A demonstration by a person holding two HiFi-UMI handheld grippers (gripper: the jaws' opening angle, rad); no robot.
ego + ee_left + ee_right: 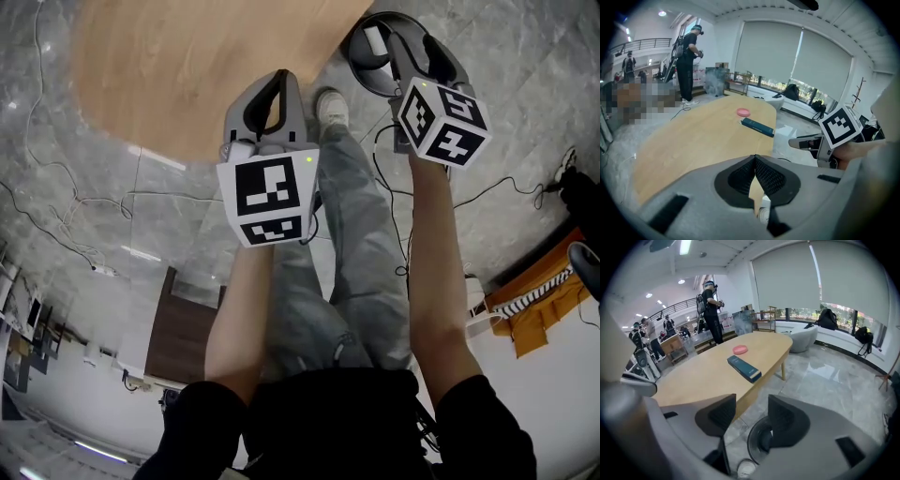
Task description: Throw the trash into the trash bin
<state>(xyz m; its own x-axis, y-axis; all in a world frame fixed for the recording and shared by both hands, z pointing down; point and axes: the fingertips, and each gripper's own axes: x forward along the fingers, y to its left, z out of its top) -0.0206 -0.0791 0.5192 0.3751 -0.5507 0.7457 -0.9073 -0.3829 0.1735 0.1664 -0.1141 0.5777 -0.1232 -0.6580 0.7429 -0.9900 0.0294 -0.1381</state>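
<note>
Holding the right gripper [412, 47] over the trash bin [354, 56] on the floor, just right of the wooden table [187, 75], tongs spread wide and gripping nothing (only the bin's dark mouth showing between them in the right gripper view). Looks like the release itself, with a white piece of trash [375, 39] seemingly lying inside the bin.

To finish well:
- Keep the tongs apart and lift straight up, clear of the rim.
- Check the pads for clinging scraps before swinging away.
- Leave the left gripper [278, 80] as is, pinched together on nothing, near the table's edge and left of the bin.

Possibly more to fetch: a pink disc [740, 349] and a dark box [744, 368] far along the table, though hard to call either trash.

Hard to make out:
- The nature of the white piece.
- The depth of the bin, largely covered by the right gripper in the head view and half cut off by one jaw in the right gripper view.
</note>
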